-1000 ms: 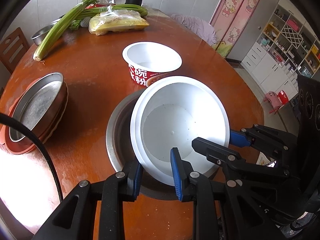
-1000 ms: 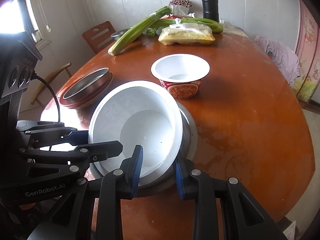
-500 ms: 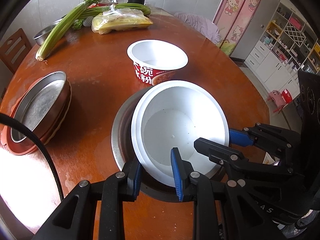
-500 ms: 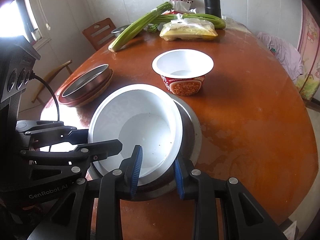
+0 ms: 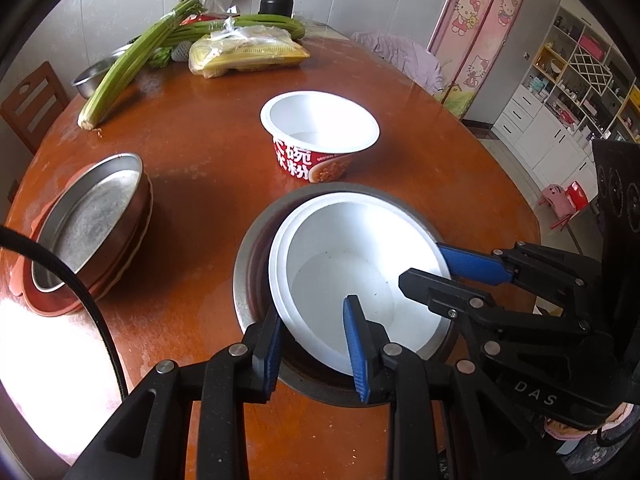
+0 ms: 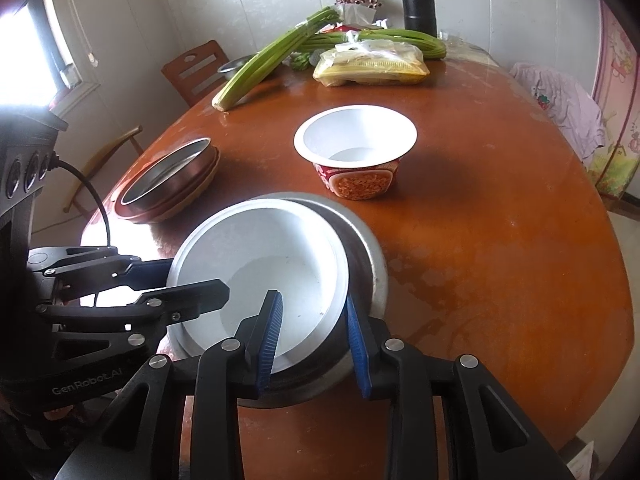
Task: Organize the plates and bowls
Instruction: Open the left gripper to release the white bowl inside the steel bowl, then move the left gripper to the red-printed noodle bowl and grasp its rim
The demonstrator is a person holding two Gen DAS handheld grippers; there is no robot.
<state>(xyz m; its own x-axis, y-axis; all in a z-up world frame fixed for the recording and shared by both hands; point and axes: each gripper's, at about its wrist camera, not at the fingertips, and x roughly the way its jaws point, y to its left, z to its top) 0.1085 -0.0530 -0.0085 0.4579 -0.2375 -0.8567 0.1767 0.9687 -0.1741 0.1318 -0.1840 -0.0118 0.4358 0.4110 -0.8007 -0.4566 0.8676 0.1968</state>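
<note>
1. My left claw (image 5: pixel 312 312) is closed on the near rim of the white bowl (image 5: pixel 352 240), one pad outside the wall and one inside. The jaws are just starting to ease apart.
2. My right claw (image 6: pixel 312 300) is pinching the same bowl's rim on the other side. Its jaws are beginning to open too, with the rim between them.
3. The bowl sits tilted inside the steel basin (image 5: pixel 248 264) on the counter (image 5: pixel 200 184), off-centre toward one side.
4. It looks light, thin and smooth. I reckon it will flex if squeezed hard and slide on the metal.
5. The rim is the place to hold it, with two opposite grips so it stays level.
6. The noodle cup (image 5: pixel 320 148) and the stacked plates (image 5: pixel 88 216) stand well apart, not yet gathered.
</note>
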